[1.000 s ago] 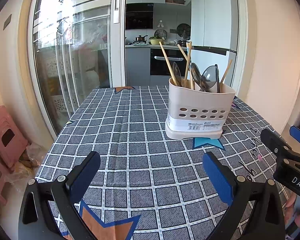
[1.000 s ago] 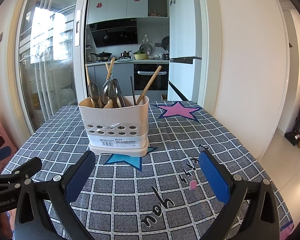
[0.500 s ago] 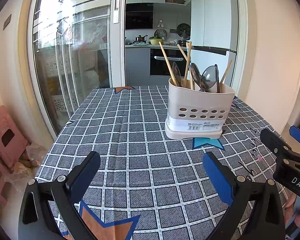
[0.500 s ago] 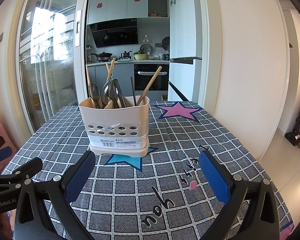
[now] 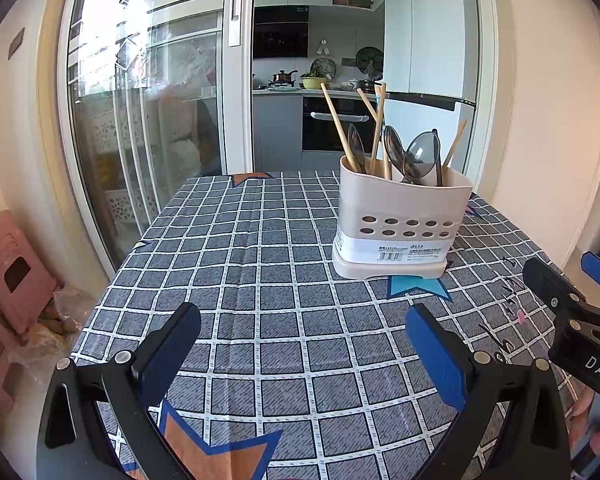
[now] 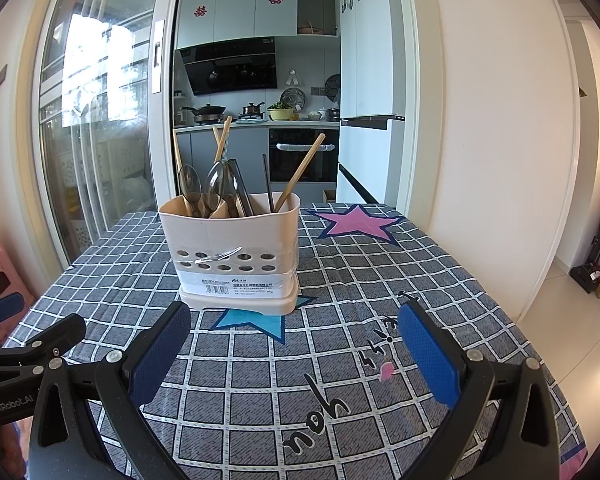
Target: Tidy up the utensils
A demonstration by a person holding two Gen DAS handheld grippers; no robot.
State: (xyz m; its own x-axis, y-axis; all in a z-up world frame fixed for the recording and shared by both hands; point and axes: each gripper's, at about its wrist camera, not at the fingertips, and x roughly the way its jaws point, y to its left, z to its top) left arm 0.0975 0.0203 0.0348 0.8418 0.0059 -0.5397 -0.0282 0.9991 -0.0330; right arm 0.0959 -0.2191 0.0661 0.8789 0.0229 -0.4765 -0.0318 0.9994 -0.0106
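A cream plastic utensil holder [image 5: 400, 224] [image 6: 236, 252] stands upright on the checked tablecloth [image 5: 260, 272] [image 6: 380, 280]. Several wooden chopsticks [image 5: 336, 128] [image 6: 300, 176] and metal spoons [image 5: 418, 156] [image 6: 220, 180] stick up out of it. My left gripper [image 5: 302, 344] hovers open over the near part of the cloth, well short of the holder, nothing between its blue pads. My right gripper [image 6: 294, 344] is open too, just in front of the holder, also empty. Each gripper shows at the edge of the other's view: right gripper [image 5: 572, 300], left gripper [image 6: 28, 344].
The table runs back to a sliding glass door [image 5: 148, 128] and an open kitchen doorway [image 6: 260, 120]. A white wall [image 6: 492, 140] stands right of the table. Pink plastic stools [image 5: 12, 272] sit on the floor at the left.
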